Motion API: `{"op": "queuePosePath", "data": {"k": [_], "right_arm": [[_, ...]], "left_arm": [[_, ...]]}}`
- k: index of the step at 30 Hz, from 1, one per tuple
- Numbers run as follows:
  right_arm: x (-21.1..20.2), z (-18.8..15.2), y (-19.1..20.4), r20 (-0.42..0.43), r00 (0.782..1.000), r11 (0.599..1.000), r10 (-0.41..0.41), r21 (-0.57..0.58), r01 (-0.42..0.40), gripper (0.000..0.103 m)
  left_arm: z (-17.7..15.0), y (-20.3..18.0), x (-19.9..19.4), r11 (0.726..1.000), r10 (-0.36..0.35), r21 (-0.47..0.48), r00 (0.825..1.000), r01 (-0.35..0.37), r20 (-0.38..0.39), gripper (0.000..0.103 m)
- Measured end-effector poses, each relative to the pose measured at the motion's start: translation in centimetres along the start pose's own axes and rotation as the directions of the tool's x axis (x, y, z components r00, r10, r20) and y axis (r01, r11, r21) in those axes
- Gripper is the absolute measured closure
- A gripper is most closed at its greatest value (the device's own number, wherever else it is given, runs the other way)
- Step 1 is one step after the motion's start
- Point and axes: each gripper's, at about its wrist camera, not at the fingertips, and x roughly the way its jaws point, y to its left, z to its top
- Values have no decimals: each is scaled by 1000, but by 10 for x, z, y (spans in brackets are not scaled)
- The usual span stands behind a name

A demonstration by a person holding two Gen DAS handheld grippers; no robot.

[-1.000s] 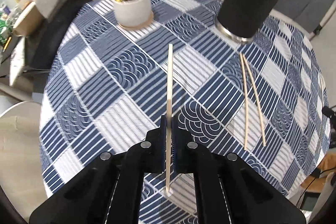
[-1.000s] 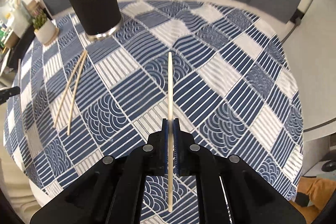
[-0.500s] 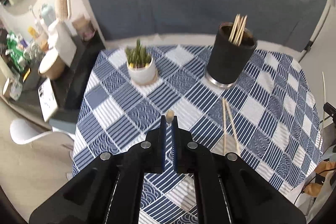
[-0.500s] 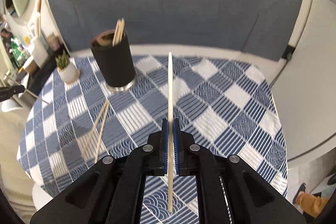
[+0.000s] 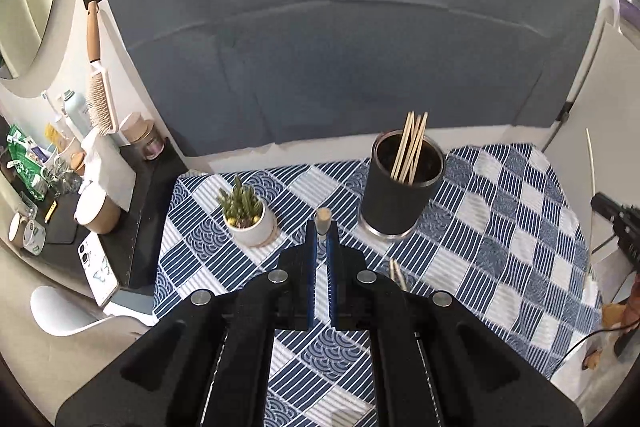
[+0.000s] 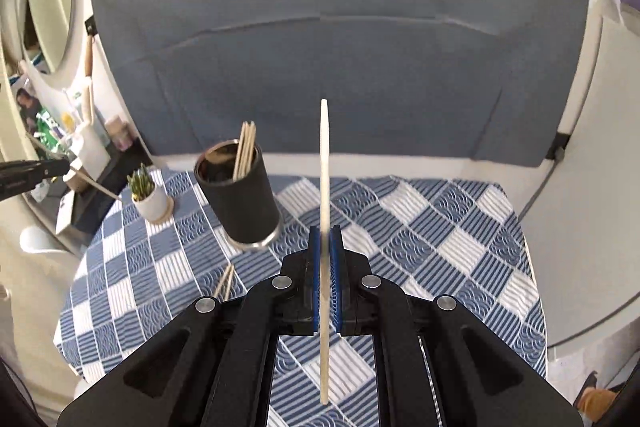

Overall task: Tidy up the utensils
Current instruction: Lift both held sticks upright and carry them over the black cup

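- Gripping one chopstick each, both grippers hang above the tabletop [image 6: 460,235], which wears a blue-and-white patterned cloth.
- Left gripper [image 5: 322,227]: jaws clamped on a chopstick [image 5: 322,218] seen end-on, its tip poking just past the pads.
- Right gripper [image 6: 325,233]: jaws clamped on a long chopstick [image 6: 324,167] standing upright through them, sticking out above and below.
- A black holder [image 5: 394,199] stands on the cloth with several chopsticks [image 5: 410,143] leaning inside.
- Two loose chopsticks [image 6: 225,281] lie on the cloth near the holder's base.
- A small potted plant [image 5: 248,213] sits to the holder's left.
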Motion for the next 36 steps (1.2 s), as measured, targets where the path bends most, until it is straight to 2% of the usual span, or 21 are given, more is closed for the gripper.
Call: {"op": "queuePosePath", "data": {"k": [9, 18, 27, 31, 33, 36], "right_arm": [[15, 47, 19, 78, 993, 996, 89, -25, -87, 98], [56, 88, 53, 148, 976, 985, 160, -93, -147, 98], [110, 117, 75, 187, 940, 959, 284, -73, -275, 98], [135, 121, 86, 176, 933, 950, 314, -67, -306, 98], [147, 122, 90, 169, 932, 947, 321, -70, -314, 98], [161, 122, 96, 197, 920, 941, 338, -84, -327, 98]], "left_arm": [[60, -14, -10, 998, -54, 27, 996, 52, 71, 98], [98, -27, 27, 988, -139, 78, 989, 135, 47, 98], [115, -35, 76, 972, -218, 93, 976, 217, -6, 98], [119, -37, 103, 971, -217, 100, 976, 217, -18, 98], [120, -37, 113, 964, -247, 91, 968, 249, -32, 98], [120, -38, 126, 961, -251, 104, 967, 255, -50, 98]]}}
